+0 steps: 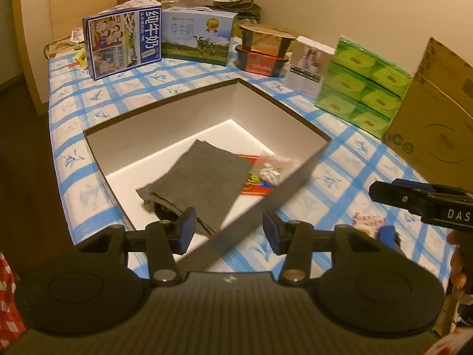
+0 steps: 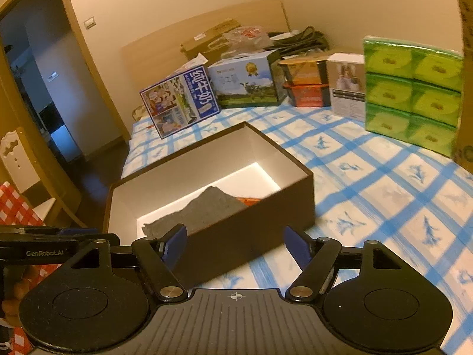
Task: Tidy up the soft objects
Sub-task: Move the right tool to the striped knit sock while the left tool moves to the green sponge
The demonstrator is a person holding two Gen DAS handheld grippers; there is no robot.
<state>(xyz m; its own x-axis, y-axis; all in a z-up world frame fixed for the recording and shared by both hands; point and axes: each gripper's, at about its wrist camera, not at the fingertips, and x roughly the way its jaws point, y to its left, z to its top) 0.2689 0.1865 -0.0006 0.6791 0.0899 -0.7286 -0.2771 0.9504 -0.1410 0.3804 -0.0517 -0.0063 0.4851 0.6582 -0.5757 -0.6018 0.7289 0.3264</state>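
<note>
An open dark brown box with a white inside stands on the blue-checked sheet. In it lie a folded grey cloth, a red packet and a clear bag of small bits. My left gripper is open over the box's near corner, nothing between its pads. My right gripper shows at the right, open, with a small pink patterned thing on the sheet behind it. In the right wrist view the right gripper is open and empty before the box, with the cloth inside and the left gripper at the left.
At the back stand two milk cartons, stacked tins, a white box and a green tissue pack. A cardboard box rises at the right. The bed's edge drops to dark floor on the left.
</note>
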